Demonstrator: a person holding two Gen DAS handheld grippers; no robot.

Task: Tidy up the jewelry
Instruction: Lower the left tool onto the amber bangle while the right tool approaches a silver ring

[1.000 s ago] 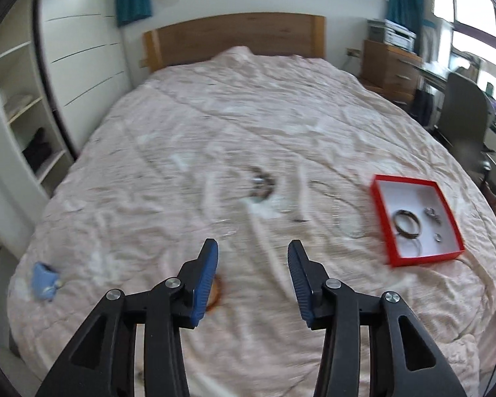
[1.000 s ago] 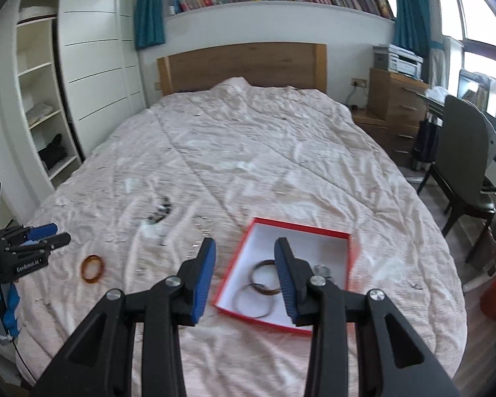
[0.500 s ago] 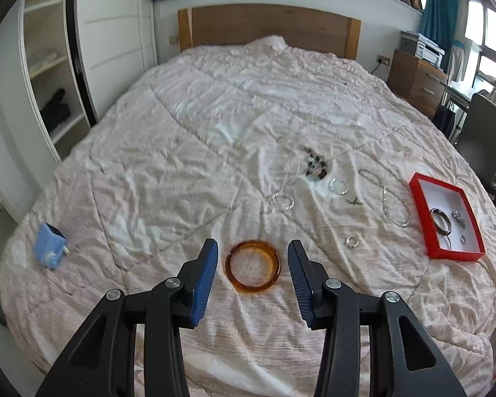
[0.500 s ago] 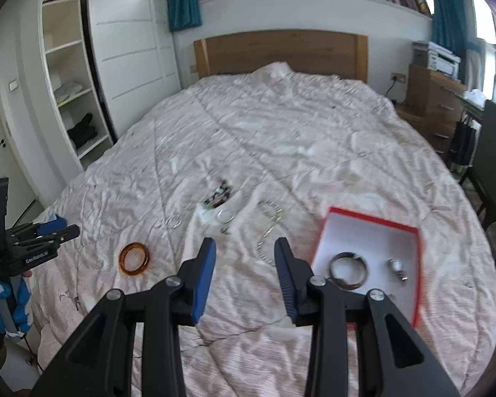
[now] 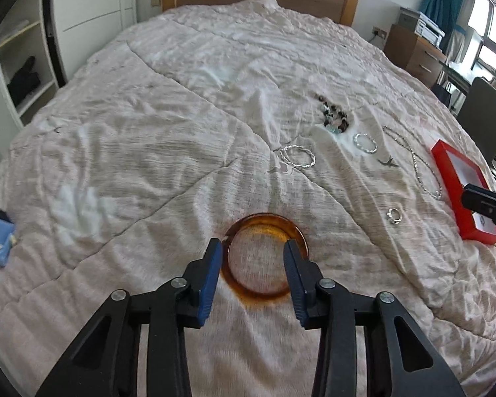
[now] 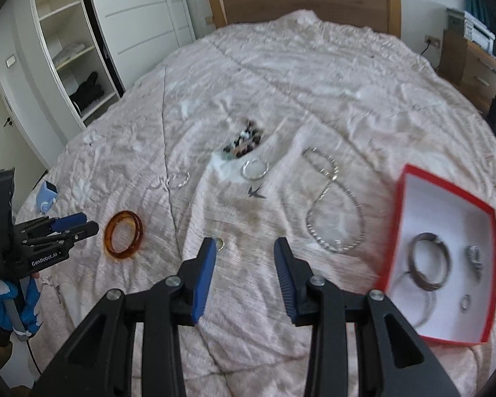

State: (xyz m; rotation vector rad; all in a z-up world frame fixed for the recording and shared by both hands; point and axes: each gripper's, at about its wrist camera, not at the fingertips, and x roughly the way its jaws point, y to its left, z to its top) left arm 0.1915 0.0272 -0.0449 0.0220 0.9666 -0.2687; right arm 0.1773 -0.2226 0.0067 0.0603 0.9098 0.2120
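On the bed (image 5: 148, 132), the left claw (image 5: 253, 251) is closing around the amber bangle (image 5: 264, 261), pads not yet pressing it. Rightward lie silver hoops (image 5: 297, 157), a bead bracelet (image 5: 335, 117), a chain (image 6: 334, 205) and a small ring (image 6: 220, 244); the right claw (image 6: 244, 254) hangs spread, empty. The red box (image 6: 446, 192) holds a few pieces; most remain.

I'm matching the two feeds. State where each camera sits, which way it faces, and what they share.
Left wrist: on the left gripper, facing down the bed at the amber bangle between its closing, not yet touching fingers.
Right wrist: on the right gripper, facing bare bed by a small ring; a gloved hand shows.
Shared: bangle, ring, chain, red box, each other's gripper.
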